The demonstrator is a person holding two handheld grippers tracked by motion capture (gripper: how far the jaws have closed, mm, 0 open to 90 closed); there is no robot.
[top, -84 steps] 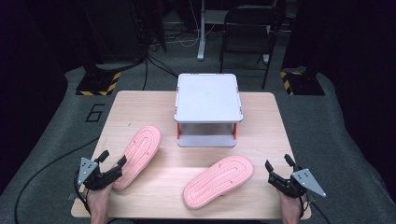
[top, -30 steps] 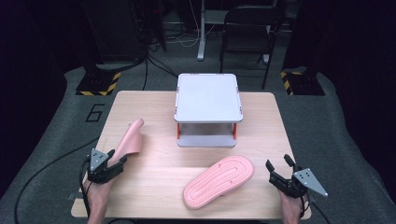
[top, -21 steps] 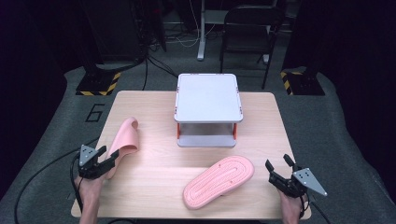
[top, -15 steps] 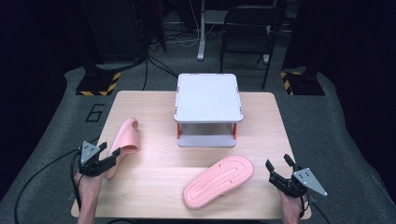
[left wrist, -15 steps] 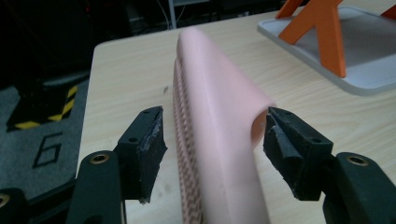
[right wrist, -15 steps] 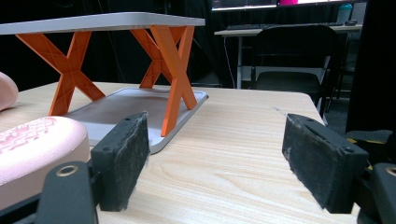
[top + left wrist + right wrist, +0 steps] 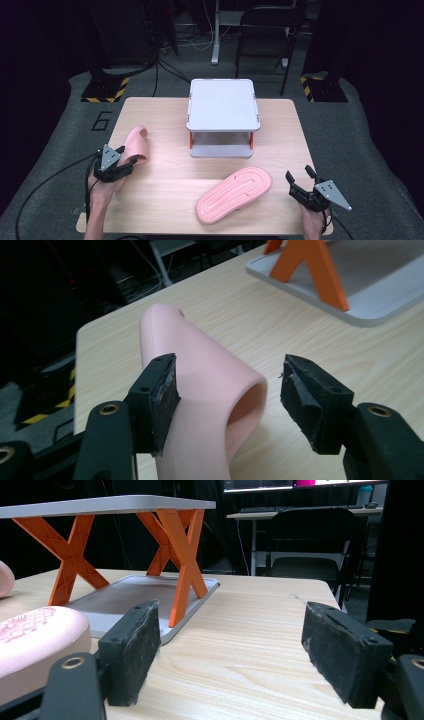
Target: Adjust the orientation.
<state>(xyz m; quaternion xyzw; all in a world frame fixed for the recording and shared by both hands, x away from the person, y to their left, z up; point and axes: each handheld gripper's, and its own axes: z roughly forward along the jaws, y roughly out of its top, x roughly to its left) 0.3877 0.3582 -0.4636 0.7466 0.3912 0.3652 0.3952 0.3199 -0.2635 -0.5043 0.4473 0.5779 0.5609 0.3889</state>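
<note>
The left tongs (image 7: 227,405) stand spread around the upturned pink slipper (image 7: 200,385) left of the white rack (image 7: 222,117), gripping nothing; right tongs (image 7: 245,650) spread, idle; next likely regripping it.

In the high view the left gripper (image 7: 116,166) covers the near end of the left slipper (image 7: 136,145), so whether its pads touch the slipper cannot be told there. In the left gripper view the bottom edge cuts off that slipper's near part and its sole is turned away. In the right gripper view the left edge cuts the other slipper (image 7: 35,640), and the shelf (image 7: 105,502) loses its left end.
</note>
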